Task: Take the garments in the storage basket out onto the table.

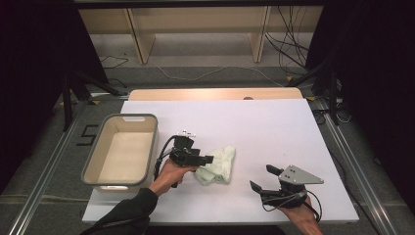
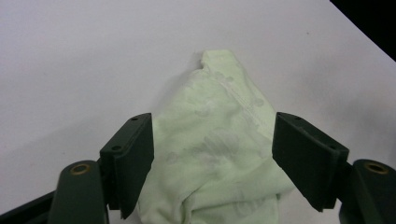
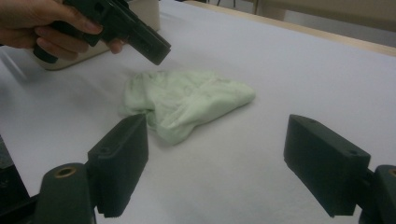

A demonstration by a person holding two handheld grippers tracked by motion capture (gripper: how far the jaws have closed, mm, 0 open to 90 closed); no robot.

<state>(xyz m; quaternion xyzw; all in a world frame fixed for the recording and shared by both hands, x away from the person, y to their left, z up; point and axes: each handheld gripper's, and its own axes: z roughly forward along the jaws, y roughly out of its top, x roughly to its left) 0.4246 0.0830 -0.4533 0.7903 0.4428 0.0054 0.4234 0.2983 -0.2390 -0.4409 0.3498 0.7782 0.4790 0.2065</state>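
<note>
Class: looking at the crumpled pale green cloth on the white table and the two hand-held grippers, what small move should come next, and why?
Probably lower the left gripper and close it on the crumpled pale green cloth: its jaws stand open astride the cloth without pressing it, while the right gripper waits open, apart.

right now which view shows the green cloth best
The right gripper view: the pale green cloth lies whole and unobstructed on the white table, its crumpled folds clear. The left gripper view is closer, showing the fabric's print, but its lower end runs off frame. In the high view it is small, beside the left gripper.
</note>
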